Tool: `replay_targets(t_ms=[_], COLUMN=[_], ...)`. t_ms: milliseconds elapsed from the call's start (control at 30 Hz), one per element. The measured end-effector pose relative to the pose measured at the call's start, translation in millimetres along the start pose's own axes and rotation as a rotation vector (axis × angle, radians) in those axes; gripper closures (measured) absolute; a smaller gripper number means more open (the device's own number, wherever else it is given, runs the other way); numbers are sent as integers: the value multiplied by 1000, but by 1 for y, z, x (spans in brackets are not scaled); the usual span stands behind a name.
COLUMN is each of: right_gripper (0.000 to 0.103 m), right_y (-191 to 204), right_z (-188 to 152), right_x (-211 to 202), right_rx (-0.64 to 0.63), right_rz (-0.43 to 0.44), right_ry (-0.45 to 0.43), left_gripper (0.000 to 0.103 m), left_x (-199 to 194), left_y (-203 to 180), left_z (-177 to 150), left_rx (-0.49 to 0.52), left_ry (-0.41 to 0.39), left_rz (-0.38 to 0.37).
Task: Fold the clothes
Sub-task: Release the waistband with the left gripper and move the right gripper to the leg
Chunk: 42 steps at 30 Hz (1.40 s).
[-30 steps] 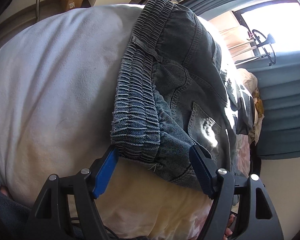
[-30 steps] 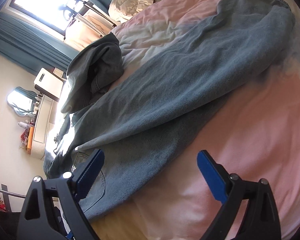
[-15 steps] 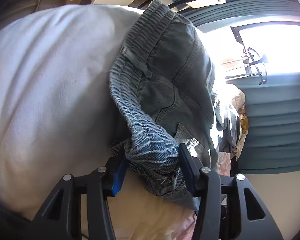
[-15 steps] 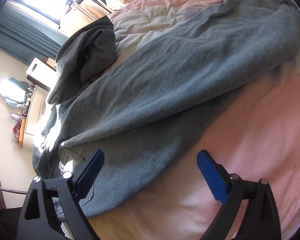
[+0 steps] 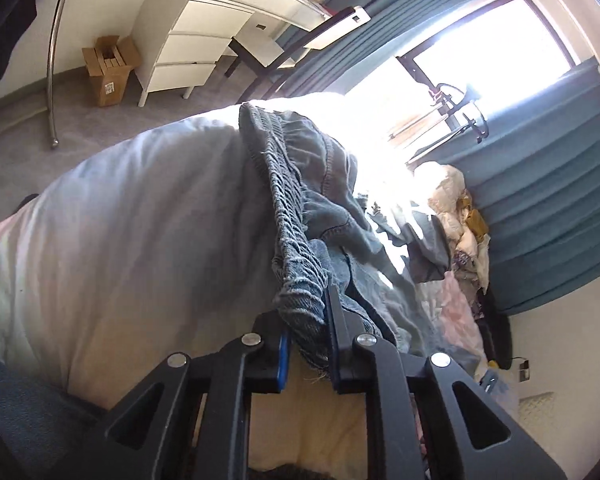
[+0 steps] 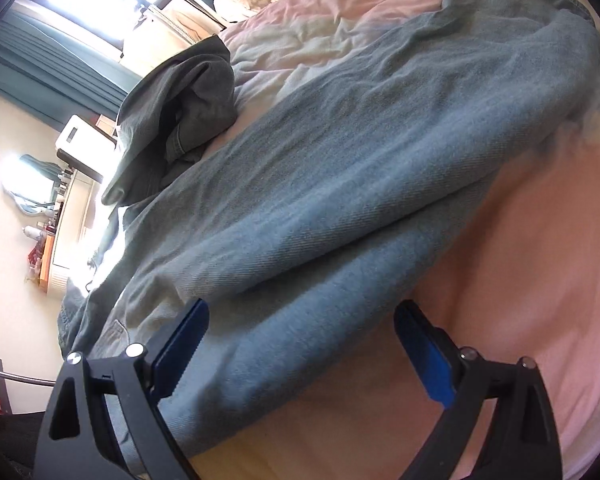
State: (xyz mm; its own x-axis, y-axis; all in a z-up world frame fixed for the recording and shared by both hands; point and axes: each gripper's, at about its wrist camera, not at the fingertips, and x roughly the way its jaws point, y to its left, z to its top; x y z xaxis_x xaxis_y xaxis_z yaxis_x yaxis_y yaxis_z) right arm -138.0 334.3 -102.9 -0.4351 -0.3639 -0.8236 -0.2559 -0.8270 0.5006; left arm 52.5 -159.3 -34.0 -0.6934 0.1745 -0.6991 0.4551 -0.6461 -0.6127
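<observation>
left wrist view: left hand-held gripper [image 5: 306, 340] is clamped on the gathered elastic waistband [image 5: 296, 240] of the jeans [image 6: 340, 184], which lie lengthwise on the bed [image 6: 540, 280]. right hand-held gripper [image 6: 300, 344] gapes wide over a leg, holding nothing. denim looks heavy, limp and grippy; best held at the waistband, seams and hems.

Jeans [image 6: 340, 184] lie on the bed [image 6: 540, 280]; dresser [image 5: 196, 48] beyond (floor-standing).
</observation>
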Motion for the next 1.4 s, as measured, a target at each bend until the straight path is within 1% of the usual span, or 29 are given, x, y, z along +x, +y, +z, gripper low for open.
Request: replay_targets(t_ms=[67,133,167,233,367,400,433,467,500,533,600,667,800,867,967,1067,1167,1267,1300,1400], right_gripper=[8,8,8,8,8,8,8,8,8,8,8,8,8,8,8,8,8,8,8,8], right_y=[5,13,14,14,16,17,18,19,20,20,23,26,35,42,47,46,36,21,24,51], right_z=[0,1,1,1,2,2,2,2,2,1,1,0,-2,-3,-6,-5,-9,-10,-4,35], right_x=[0,6,7,6,1,0,-2,-3,-5,-6,-10,-14,-22,-27,-36,-44,-65,-81,-79,-52], right_rx=[-10,-10,-9,-9,-4,-5,-7,-8,-10,-12,-23,-37,-72,-95,-122,-117,-108,-58,-62,-98], right_rz=[0,-1,-1,1,18,22,26,30,34,40,52,58,78,96,117,130,82,123,134,216], right_ry=[0,5,7,7,-6,-10,-15,-19,-23,-27,-36,-48,-80,-102,-142,-183,-265,-320,-325,-278], left_gripper=[89,87,86,81,70,64,54,49,38,32,28,27,27,27,27,27,27,27,27,27], left_x=[19,34,40,40,19,10,1,-9,-17,-24,-32,-29,-1,18,53,84,114,141,148,159], left_y=[10,23,28,30,27,25,21,18,14,7,-9,-27,-64,-81,-104,-126,-133,-128,-126,-120], left_z=[-6,-11,-12,-12,-13,-15,-17,-19,-21,-21,-21,-18,-8,-3,6,10,11,9,9,10], left_rx=[19,16,18,10,18,28,45,62,85,116,182,243,325,354,371,417,453,475,476,489], left_ry=[55,114,137,145,94,67,35,2,-32,-65,-122,-138,-101,-90,-52,-47,-29,5,17,23], left_rz=[85,153,175,174,139,138,140,141,152,169,189,176,146,130,110,96,102,115,118,123])
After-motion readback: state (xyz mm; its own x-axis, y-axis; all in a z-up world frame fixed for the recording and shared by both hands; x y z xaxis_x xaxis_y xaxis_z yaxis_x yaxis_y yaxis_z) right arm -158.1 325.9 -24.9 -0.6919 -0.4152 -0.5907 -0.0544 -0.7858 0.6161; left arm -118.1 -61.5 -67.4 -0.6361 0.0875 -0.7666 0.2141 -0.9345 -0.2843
